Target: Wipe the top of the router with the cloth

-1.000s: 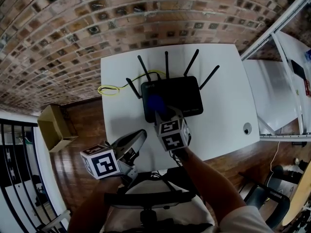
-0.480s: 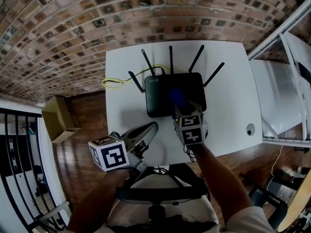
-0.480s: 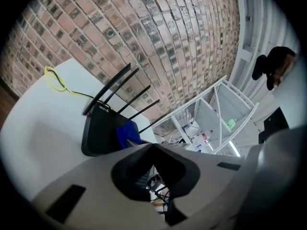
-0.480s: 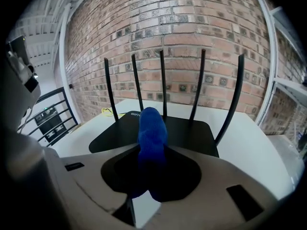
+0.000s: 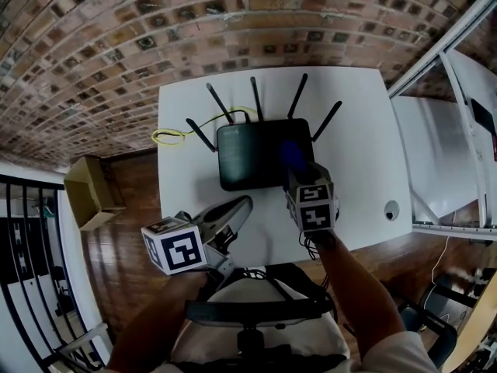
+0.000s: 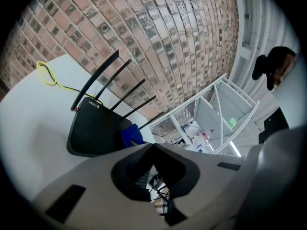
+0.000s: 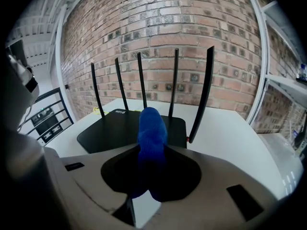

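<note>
Right gripper view: right tongs [image 7: 151, 150] pinch the blue cloth [image 7: 152, 126] over the router [image 7: 112, 128]; left tongs [image 6: 153, 146] pressed together.

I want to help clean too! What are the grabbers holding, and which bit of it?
The right gripper pinches the blue cloth by its near end; the rest sticks out toward the router. The left gripper holds nothing.

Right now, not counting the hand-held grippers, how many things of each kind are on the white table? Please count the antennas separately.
Router: 1
Antennas: 5
Blue cloth: 1
Yellow cable: 1
Small round disc: 1
Total: 9
</note>
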Motion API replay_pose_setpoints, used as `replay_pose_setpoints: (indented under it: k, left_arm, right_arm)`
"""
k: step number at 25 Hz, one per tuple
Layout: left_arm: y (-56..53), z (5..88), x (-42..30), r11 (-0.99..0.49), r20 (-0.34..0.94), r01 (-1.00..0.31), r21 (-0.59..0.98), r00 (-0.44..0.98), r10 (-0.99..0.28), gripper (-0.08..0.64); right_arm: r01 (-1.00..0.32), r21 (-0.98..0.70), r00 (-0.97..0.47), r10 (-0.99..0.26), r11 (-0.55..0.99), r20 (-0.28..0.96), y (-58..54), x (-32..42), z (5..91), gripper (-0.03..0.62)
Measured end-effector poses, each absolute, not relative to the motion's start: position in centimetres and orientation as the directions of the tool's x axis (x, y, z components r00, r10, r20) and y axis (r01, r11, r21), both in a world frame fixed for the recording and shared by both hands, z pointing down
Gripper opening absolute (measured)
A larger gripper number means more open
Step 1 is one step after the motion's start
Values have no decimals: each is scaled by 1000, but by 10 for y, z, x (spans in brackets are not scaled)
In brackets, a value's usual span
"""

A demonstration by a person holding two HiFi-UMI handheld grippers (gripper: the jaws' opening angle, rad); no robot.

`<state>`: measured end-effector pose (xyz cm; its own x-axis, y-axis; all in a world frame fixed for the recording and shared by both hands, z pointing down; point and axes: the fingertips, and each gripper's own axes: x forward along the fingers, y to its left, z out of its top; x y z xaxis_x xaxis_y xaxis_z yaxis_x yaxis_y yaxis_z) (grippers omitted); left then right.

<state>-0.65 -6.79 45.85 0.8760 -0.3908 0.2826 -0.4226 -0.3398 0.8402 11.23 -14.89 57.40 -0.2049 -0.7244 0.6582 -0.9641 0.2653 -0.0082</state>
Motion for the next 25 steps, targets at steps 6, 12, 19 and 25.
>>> replay_pose_setpoints:
  k: [6, 12, 19, 25]
  left_arm:
    - [-70, 456, 14, -344, 290, -431, 834, 873, -391, 18]
    - [-71, 458, 38, -344, 303, -441, 829, 871, -388, 18]
    - [-72, 462, 65, -338, 300, -433, 836, 875, -379, 18]
    - [-72, 461, 78, -344, 311, -446, 827, 870, -382, 18]
  right_arm:
    - [-967, -19, -206, -735, 255, 646, -148, 141, 579, 112]
    - [-965, -33, -222, -749, 259, 624, -148, 156, 574, 112]
    - [-951, -15, -252, -749, 308, 613, -148, 164, 573, 111]
    - [-943, 48, -231, -753, 328, 616, -150, 183, 574, 111]
